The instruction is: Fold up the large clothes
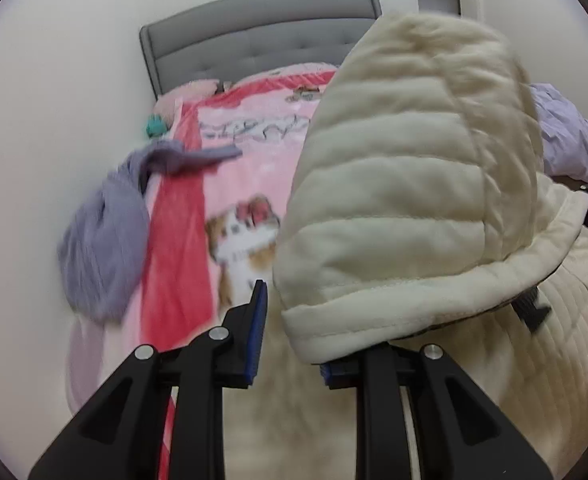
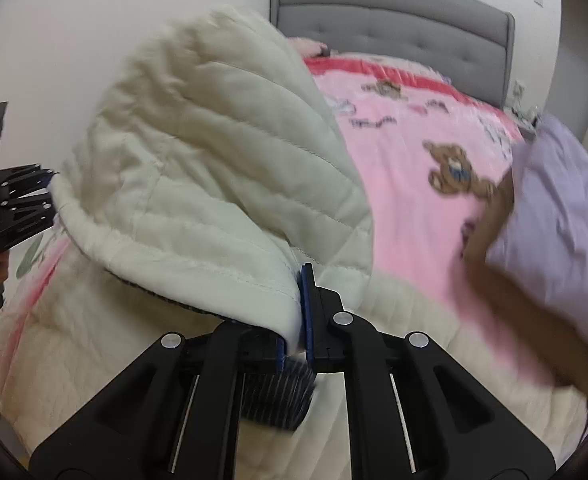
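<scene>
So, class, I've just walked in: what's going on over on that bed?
A person holding a claw in each hand is folding a cream quilted jacket on a bed with a pink cartoon blanket. The right claw is shut on the jacket's hem, and the left claw has the other end of that hem across it. Together they hold the hem up above the rest of the jacket. A grey garment and a lilac garment lie at the sides.

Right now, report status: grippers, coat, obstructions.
Right gripper shut on cream quilted coat hem. Left gripper: grip unclear, hem draped over it. Grey garment lying left.
</scene>
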Action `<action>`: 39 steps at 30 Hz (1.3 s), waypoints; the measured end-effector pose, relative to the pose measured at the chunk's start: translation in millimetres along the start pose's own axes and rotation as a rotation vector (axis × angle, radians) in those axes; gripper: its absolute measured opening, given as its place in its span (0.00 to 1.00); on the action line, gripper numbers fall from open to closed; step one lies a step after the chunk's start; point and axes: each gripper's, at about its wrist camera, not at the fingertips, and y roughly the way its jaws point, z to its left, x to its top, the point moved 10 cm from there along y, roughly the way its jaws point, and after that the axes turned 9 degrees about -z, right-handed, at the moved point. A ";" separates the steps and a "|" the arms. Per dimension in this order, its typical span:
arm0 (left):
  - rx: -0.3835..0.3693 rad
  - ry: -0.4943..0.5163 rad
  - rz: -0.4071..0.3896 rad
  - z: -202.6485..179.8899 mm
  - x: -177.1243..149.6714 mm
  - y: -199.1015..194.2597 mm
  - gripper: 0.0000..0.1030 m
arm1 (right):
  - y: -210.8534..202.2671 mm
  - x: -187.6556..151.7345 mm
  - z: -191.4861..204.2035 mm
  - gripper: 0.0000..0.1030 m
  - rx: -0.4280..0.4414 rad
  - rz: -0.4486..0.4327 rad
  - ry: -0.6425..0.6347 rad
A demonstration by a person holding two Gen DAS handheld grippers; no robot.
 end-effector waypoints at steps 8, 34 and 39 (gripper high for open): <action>-0.022 -0.017 0.100 -29.3 -89.8 -2.1 0.22 | 2.1 -59.9 9.1 0.08 -0.064 0.016 -0.048; -0.300 0.589 -0.146 -60.5 53.9 -11.6 0.79 | -19.8 13.0 15.7 0.83 0.208 -0.063 -0.275; -0.390 0.822 0.034 -79.6 1.2 28.7 0.79 | 16.1 6.7 40.9 0.82 0.250 0.033 -0.566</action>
